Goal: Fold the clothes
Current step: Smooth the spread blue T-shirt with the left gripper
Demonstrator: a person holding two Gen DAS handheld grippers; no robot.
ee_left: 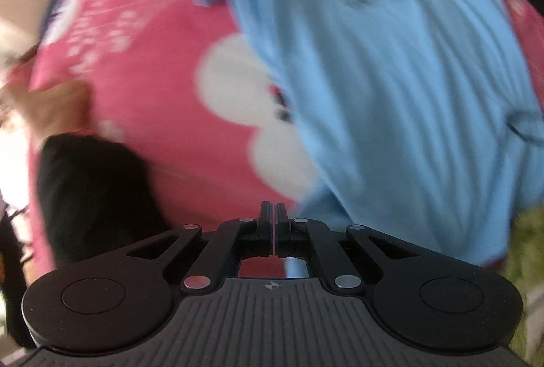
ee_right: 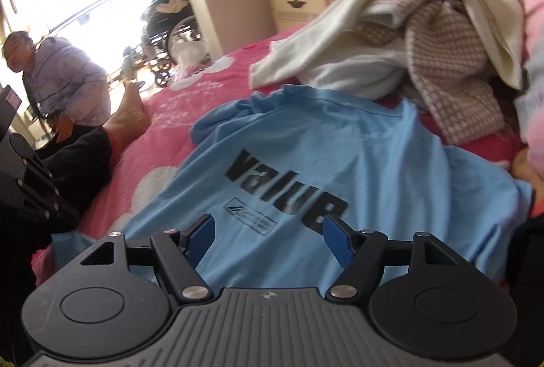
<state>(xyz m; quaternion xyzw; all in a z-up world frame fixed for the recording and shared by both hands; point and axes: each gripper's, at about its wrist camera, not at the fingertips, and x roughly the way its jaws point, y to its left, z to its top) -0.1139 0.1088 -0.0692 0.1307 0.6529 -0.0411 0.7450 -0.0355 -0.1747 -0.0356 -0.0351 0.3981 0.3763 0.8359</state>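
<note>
I'm seeing one blue T-shirt (ee_right: 340,163) lying on pink bed (ee_right: 163,115), one clothes pile (ee_right: 408,47) upper right. Left gripper (ee_left: 273,214) fully closed, gripping nothing visible; right gripper (ee_right: 268,236) gaping wide, empty.

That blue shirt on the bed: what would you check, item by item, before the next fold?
1. Blue shirt lies spread on the pink bedspread, print up: ok.
2. Left gripper jaws shut; cloth between them: cannot tell.
3. Right gripper jaws open over the shirt, holding nothing: ok.
4. Clothes pile lies beyond the collar, apart from the shirt body: ok.
5. Person's bare foot rests on the bedspread near the sleeve: not ok.
</note>
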